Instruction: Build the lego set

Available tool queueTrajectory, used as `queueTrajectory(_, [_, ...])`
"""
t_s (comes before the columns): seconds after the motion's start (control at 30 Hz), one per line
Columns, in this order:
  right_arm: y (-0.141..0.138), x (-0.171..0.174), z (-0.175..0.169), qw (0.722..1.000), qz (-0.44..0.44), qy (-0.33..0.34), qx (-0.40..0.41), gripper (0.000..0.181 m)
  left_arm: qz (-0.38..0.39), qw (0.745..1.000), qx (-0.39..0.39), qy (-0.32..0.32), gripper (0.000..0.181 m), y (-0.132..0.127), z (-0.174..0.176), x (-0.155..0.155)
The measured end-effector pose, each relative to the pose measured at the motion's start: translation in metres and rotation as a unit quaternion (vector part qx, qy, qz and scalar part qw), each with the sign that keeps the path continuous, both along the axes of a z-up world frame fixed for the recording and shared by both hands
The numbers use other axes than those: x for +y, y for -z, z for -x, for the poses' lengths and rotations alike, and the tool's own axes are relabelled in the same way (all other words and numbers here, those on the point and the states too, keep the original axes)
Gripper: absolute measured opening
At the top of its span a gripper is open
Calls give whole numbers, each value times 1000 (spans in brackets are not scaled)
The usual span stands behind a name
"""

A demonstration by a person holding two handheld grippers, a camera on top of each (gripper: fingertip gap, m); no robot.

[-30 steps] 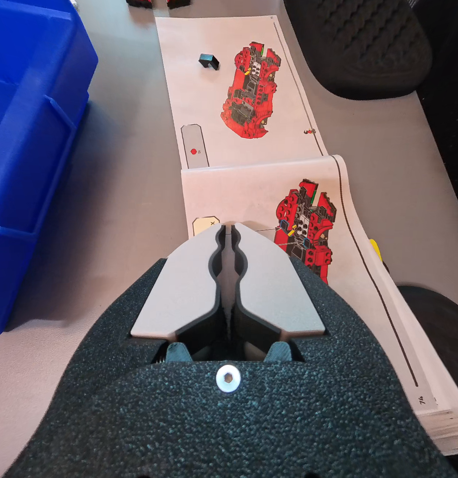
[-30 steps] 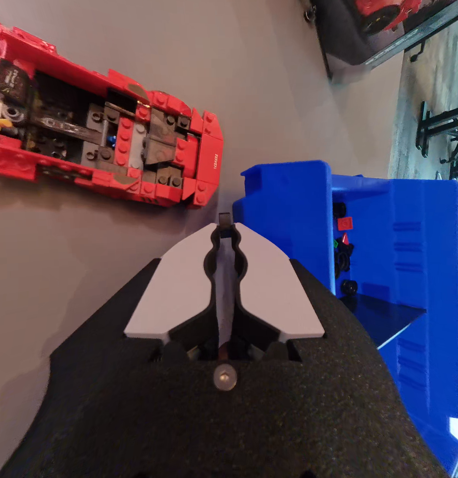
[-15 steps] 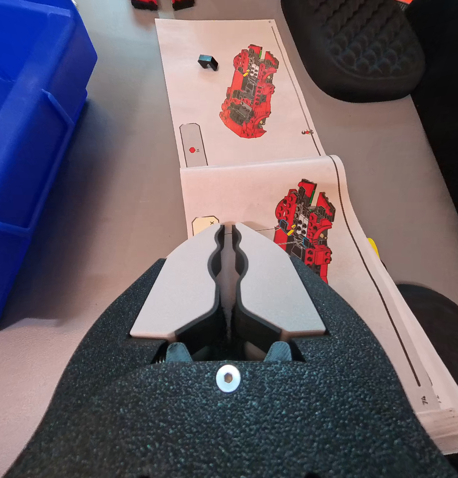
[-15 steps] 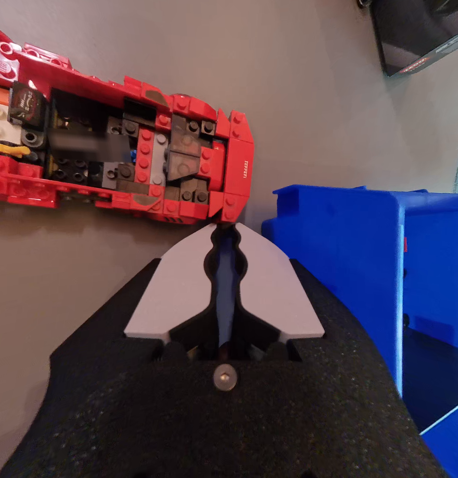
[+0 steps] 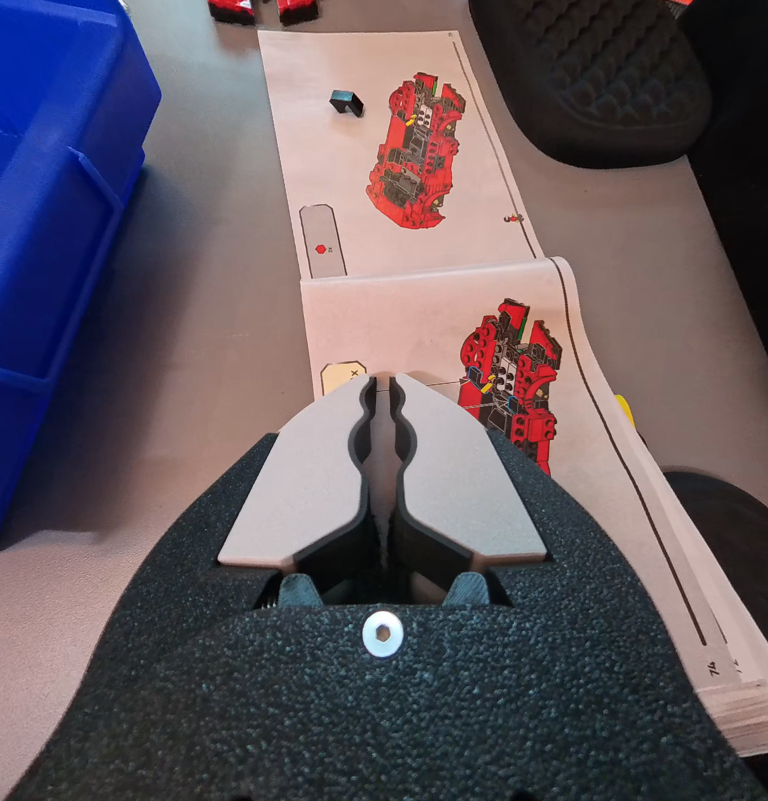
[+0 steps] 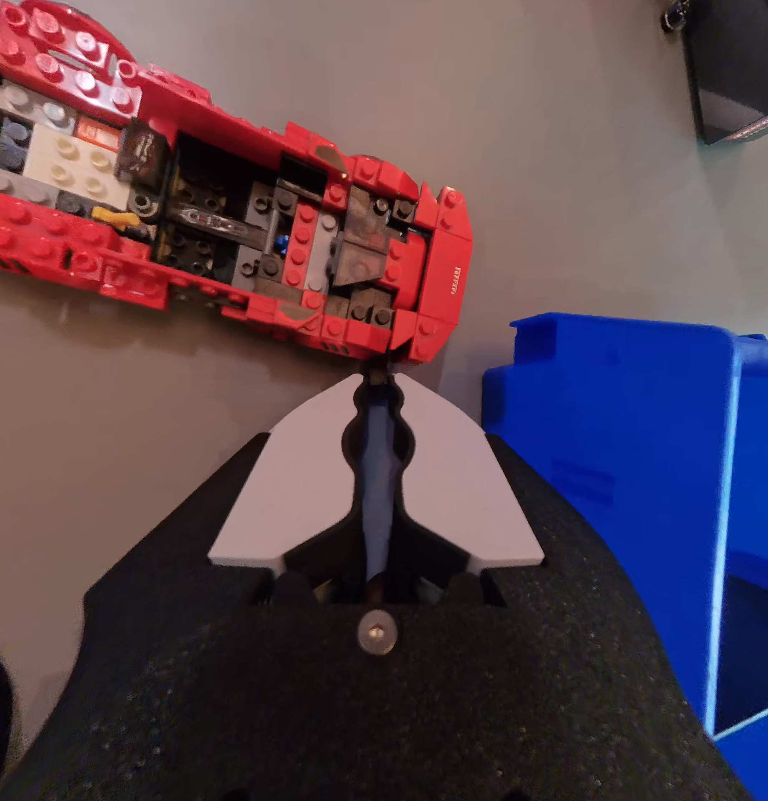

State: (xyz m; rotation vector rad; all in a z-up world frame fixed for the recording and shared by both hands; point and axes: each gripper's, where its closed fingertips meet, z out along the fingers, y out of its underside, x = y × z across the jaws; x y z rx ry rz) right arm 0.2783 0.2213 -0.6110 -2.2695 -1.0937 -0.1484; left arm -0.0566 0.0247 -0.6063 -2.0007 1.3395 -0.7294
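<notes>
On the grey table, the partly built red plastic lego car (image 6: 226, 225) lies at the far left, its long axis running left to right, badged end towards the blue plastic bin (image 6: 633, 455). Floor and sides are done; the top looks open. The right gripper (image 6: 378, 378) is clamped on a small dark piece (image 6: 377, 375) beside it. The left gripper (image 5: 382, 381), nearly together and empty, hovers over the open paper instruction booklet (image 5: 395, 312), where a small black brick (image 5: 346, 103) waits.
</notes>
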Motion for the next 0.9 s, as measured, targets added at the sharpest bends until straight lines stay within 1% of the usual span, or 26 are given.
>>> queueTrajectory(0.07, [-4, -3, -6, 1000, -5, 4, -2, 8, 1, 1000, 0, 0, 5, 0, 0, 0])
queueTrajectory(0.17, [-13, 2, -23, 999, -31, 32, 7, 8, 0, 1000, 5, 3, 5, -1, 0, 0])
queueTrajectory(0.23, [-11, 7, -27, 998, -36, 43, 23, 8, -5, 1000, 11, 5, 5, -1, -1, 1])
queueTrajectory(0.33, [-2, 11, -22, 998, -25, 40, 43, 9, -11, 1000, 26, 4, 5, -1, -2, 2])
queueTrajectory(0.47, [1, 16, -11, 998, -17, 23, 63, 8, -30, 998, 51, 3, 6, -5, -2, 2])
queueTrajectory(0.63, [2, 7, 4, 997, 4, -6, 77, 9, -70, 996, 47, 2, 14, -28, -15, 7])
queueTrajectory(0.73, [0, 3, 10, 996, 6, -15, 84, 8, -105, 994, 38, 4, 19, -45, -30, 11])
queueTrajectory(0.9, [-6, -2, 9, 996, 7, -21, 91, 8, -134, 990, 33, 3, 23, -66, -63, 15])
